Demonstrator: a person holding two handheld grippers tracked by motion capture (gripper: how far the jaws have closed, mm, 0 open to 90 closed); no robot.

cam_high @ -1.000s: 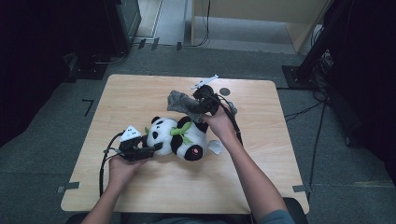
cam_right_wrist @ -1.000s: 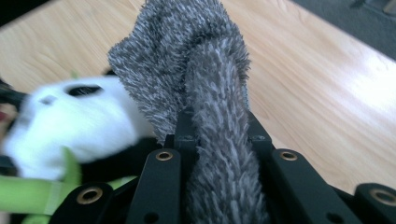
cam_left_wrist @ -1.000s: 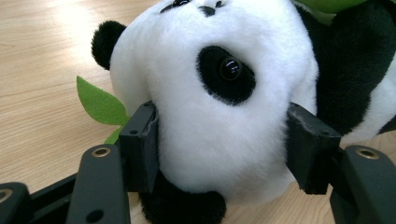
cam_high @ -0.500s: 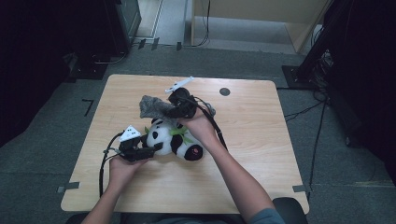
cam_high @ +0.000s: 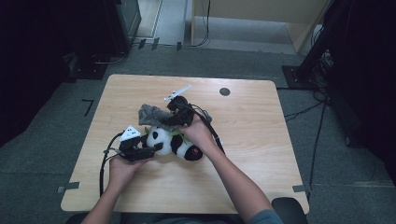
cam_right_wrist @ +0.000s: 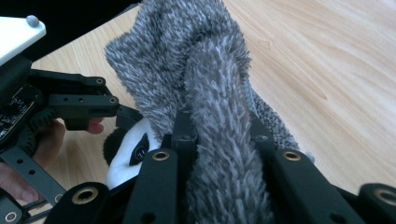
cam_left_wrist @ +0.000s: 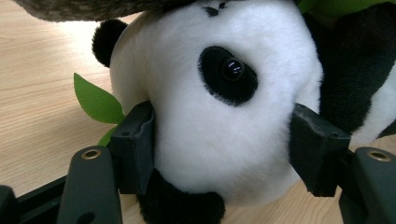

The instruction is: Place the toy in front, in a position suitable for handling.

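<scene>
While dark floor rings wooden table (cam_high: 261, 140) | left jaws clamp panda (cam_left_wrist: 224, 135) | right jaws pinch grey cloth (cam_right_wrist: 219, 140)

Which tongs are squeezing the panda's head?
The left tongs. Their pads press both sides of the panda head. The right tongs pinch the grey sock instead.

Panda plush (cam_left_wrist: 219, 140): white head and body, black ears, black eye patch around a glossy black eye, black limbs. Leaf (cam_left_wrist: 97, 100) beside its head: bright green. Fuzzy cloth (cam_right_wrist: 219, 102): grey, flecked with white, finer grey knit at one edge. Both grippers: black jaws with brass-coloured screw rings; left gripper (cam_high: 145, 150) carries a white plate. Table (cam_high: 261, 126): light wood grain, one small dark round disc (cam_high: 224, 91). Floor: grey.
</scene>
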